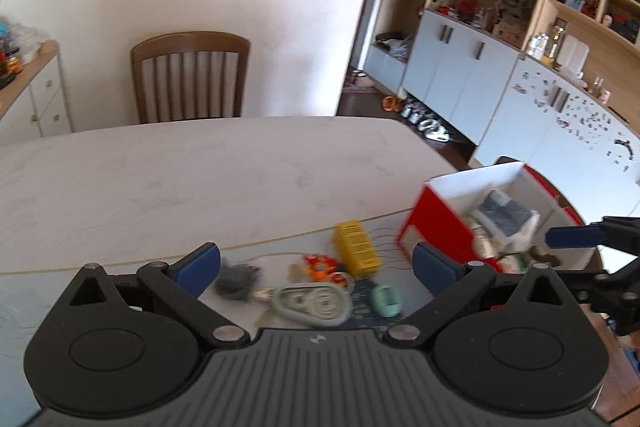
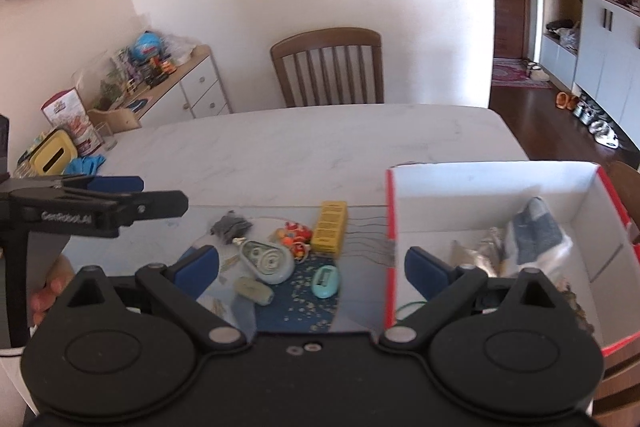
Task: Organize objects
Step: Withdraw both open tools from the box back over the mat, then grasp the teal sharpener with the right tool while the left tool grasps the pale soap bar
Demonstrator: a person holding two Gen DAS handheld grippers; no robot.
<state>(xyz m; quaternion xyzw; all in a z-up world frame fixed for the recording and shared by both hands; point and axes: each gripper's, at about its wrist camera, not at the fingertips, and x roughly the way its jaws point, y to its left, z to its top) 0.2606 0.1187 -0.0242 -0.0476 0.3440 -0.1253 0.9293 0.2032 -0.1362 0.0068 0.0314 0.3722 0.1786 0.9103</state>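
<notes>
The left gripper (image 1: 316,269) has its jaws spread as wide as they go, with nothing between the pads. Below and ahead of the gap lie the small things on the table (image 1: 180,179): a yellow box (image 1: 357,245) just inside the right pad, a red-orange toy (image 1: 322,265) beside it, a grey tape roller (image 1: 312,303) near the middle, a teal case (image 1: 386,301) toward the right pad, and a dark grey tuft (image 1: 236,281) close to the left pad. None of them touches the pads. The picture is blurred there.

The right gripper (image 2: 312,269) is also spread wide and empty. The same things lie in its gap; the teal case sits nearest its centre on a blue mat (image 2: 296,301). Its right pad hangs over the left wall of a red and white carton (image 2: 390,211), which holds a bagged dark cloth (image 2: 536,231) and other wrapped bits that cannot be made out. The left gripper shows at the left of this view, with fingers (image 2: 46,293) of a hand under it.

The table is pale marble-look. Beyond the jaws stands a wooden chair (image 2: 326,67) against a plain wall, a sideboard (image 2: 188,87) to the left, and grey cupboards (image 1: 460,59) to the right.
</notes>
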